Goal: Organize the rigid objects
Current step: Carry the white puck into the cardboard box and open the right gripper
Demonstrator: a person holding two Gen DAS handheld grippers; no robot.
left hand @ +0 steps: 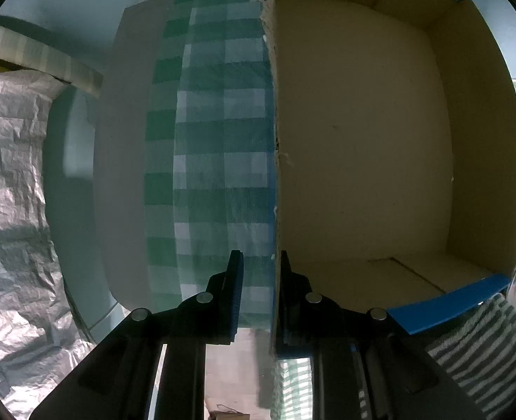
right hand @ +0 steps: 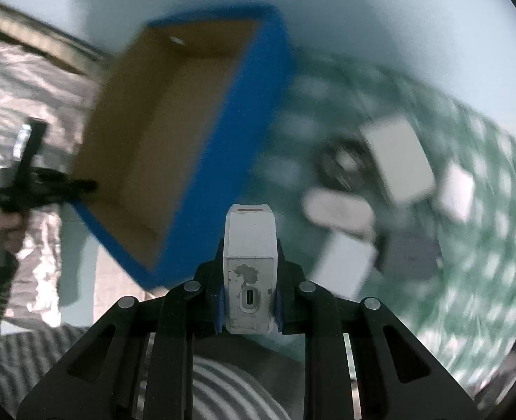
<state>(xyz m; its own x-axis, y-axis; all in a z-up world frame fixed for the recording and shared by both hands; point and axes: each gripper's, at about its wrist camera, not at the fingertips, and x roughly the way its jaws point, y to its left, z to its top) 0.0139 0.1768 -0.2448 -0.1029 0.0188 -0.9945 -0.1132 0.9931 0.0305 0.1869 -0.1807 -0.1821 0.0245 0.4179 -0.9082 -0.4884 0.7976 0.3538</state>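
Observation:
A blue cardboard box (left hand: pixel 363 140) with a bare brown inside is held tilted above the green checked cloth (left hand: pixel 216 140). My left gripper (left hand: pixel 258 262) straddles its side wall and is shut on it; in the right wrist view the box (right hand: pixel 174 133) shows at the upper left with the left gripper (right hand: pixel 37 182) at its edge. My right gripper (right hand: pixel 249 245) is shut on a white rectangular device (right hand: pixel 249 252) with a port on its near end. Several blurred white and grey blocks (right hand: pixel 394 161) and a dark round thing (right hand: pixel 342 168) lie on the cloth (right hand: pixel 468 262) at the right.
Crinkled silver foil (left hand: pixel 9 175) covers the left side. A pale wall (right hand: pixel 363 7) stands behind the table. A striped sleeve (right hand: pixel 223 385) shows at the bottom.

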